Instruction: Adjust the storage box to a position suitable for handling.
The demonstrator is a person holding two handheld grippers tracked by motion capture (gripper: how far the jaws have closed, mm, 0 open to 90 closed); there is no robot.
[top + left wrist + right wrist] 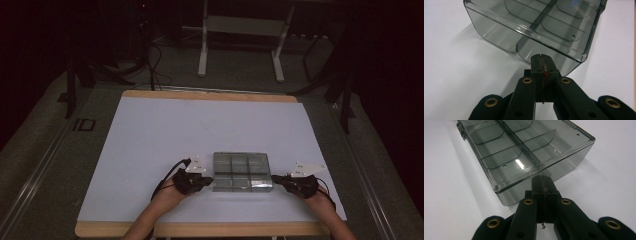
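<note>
A clear smoky-grey plastic box (242, 171) with several empty compartments lies near the front middle of the white table top (200, 125). My left gripper (210, 179) sits at the box's left side, its jaws pressed together with nothing between them. In the left gripper view its tips (541, 56) stand just before the box's side wall (536, 22), near a corner. My right gripper (276, 179) mirrors it at the box's right side, also shut and empty. In the right gripper view its tips (543, 178) nearly meet the box wall (524, 147); contact cannot be told.
The table has a wooden edge (200, 229) along the front. Beyond its far edge stands a white metal frame (240, 30) on the dark floor, with black cables (155, 65) at the back left. Both forearms enter from the bottom.
</note>
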